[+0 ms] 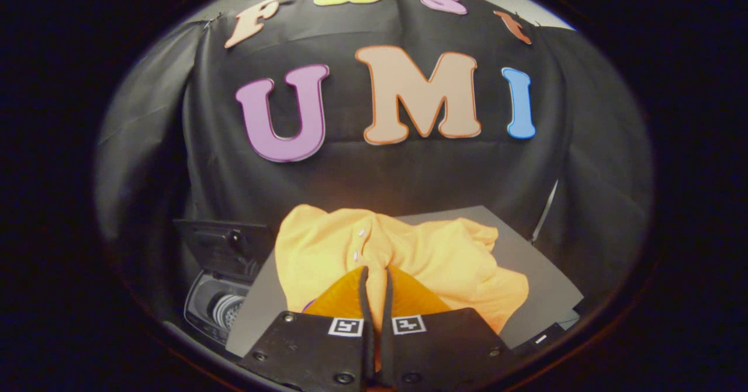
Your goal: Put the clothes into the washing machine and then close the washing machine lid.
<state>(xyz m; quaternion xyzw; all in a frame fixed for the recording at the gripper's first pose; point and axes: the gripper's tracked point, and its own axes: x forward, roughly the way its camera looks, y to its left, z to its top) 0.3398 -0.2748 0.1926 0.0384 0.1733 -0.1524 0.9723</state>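
Note:
An orange garment [444, 257] with small white buttons hangs bunched up from my gripper [376, 272], spreading out ahead of the fingers and to their right. Both fingers [364, 298] stand almost together with a fold of the orange cloth pinched in the narrow gap. To the left of the fingers and lower down is a small top-loading washing machine [204, 301]. Its dark lid [225, 246] is raised and its ribbed drum [229, 310] lies open. The garment's left edge hangs next to the lid.
A grey tabletop [526, 252] lies under and behind the garment, and its left edge borders the washing machine. The black cloth wall [380, 176] of the booth stands close behind both.

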